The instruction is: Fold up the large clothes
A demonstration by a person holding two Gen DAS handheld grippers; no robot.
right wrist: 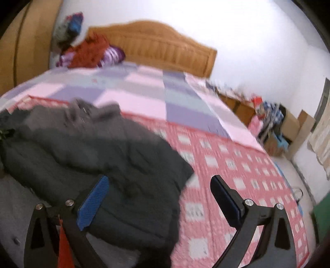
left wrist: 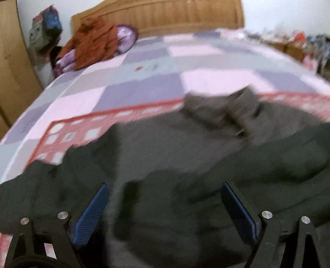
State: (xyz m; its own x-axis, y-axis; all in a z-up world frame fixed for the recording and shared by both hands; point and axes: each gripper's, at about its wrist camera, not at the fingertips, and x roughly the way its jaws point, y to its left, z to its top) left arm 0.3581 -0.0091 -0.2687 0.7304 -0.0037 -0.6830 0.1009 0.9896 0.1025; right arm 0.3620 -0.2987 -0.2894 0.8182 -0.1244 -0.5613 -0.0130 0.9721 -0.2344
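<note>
i hold both tongs, left gripper (left wrist: pixel 165 210) and right gripper (right wrist: pixel 158 202), released over the dark coat (right wrist: pixel 92 156), aiming to pinch its near edge evenly.

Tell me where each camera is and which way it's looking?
Left wrist: sits on the left tool, faces the headboard over the dark jacket; its two open fingers show.
Right wrist: sits on the right tool, faces the headboard over the jacket's edge and pink quilt; its two open fingers show.
Shared: jacket, quilt, headboard, orange clothes.
</note>
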